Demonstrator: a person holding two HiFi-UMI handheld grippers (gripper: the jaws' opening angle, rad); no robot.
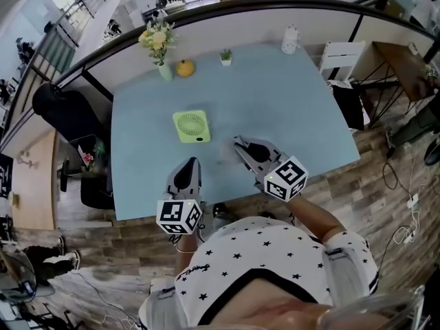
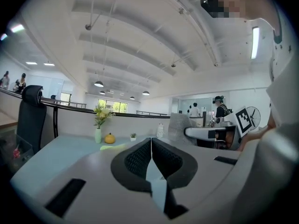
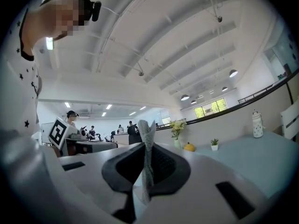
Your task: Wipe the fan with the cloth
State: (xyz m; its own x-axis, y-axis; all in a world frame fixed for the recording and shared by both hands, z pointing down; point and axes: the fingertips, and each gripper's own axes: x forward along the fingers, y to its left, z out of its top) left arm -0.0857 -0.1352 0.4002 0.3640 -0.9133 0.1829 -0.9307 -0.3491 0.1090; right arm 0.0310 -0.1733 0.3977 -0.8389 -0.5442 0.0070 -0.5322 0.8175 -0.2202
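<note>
Your right gripper (image 1: pixel 238 143) is clamped on the cloth (image 3: pixel 145 129). The right gripper view shows a grey folded strip pinched upright between the jaws, with its top sticking out past the tips. In the head view I can't really make out the cloth.

Your left gripper (image 1: pixel 193 161) has its jaws together with nothing between them; the pads meet along a straight seam in the left gripper view.

The fan (image 1: pixel 192 126) is green and lies flat on the table (image 1: pixel 289 115), grille up, towards the near side. It sits just beyond both grippers and neither touches it. The right gripper's tips are near its right front corner, with a gap. The left gripper is nearer you, pointing at the fan's front edge. Both grippers are over the near part of the table.

At the far edge, well apart from the fan:
- vase (image 1: pixel 159 47) of flowers
- orange round thing (image 1: pixel 185 67)
- small plant (image 1: pixel 225 57)
- white bottle (image 1: pixel 290 40)
</note>
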